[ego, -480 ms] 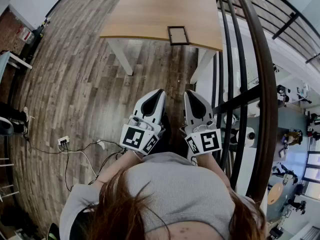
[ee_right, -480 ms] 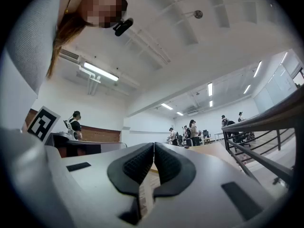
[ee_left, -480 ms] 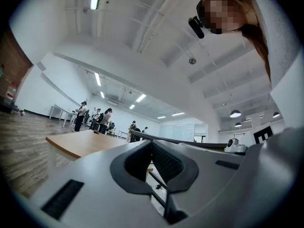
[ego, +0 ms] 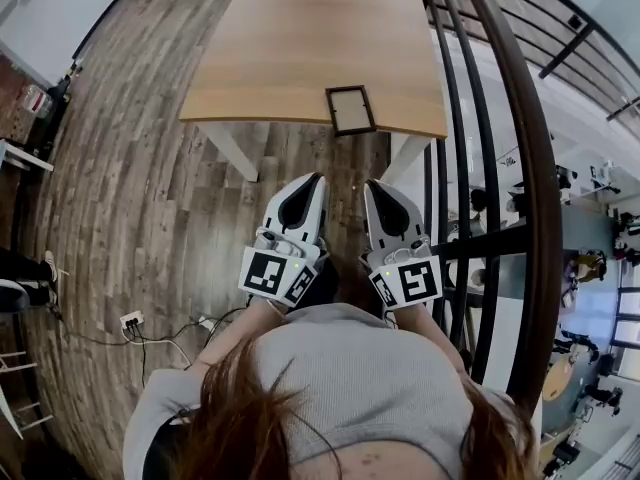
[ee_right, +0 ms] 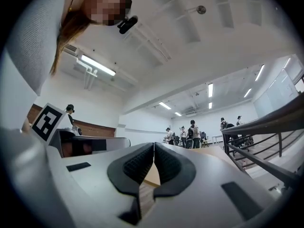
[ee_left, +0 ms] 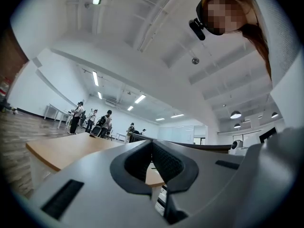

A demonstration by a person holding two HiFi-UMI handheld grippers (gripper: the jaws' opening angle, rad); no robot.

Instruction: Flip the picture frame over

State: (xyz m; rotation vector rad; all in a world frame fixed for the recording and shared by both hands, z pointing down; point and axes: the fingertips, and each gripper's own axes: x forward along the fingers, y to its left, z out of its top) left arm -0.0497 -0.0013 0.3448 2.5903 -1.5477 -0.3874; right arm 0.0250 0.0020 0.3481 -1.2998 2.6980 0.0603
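Right tool (ego: 378, 184) and left tool (ego: 316, 178) are both shut on nothing (tucked in near the body), and the picture frame (ego: 351, 109) lies flat at the near edge of the table (ego: 300, 48), straight ahead between them, well apart.

My head cam looks steeply down, far above the table (ego: 300, 58); both gripper views face fwd, slightly up, sharing that tabletop.
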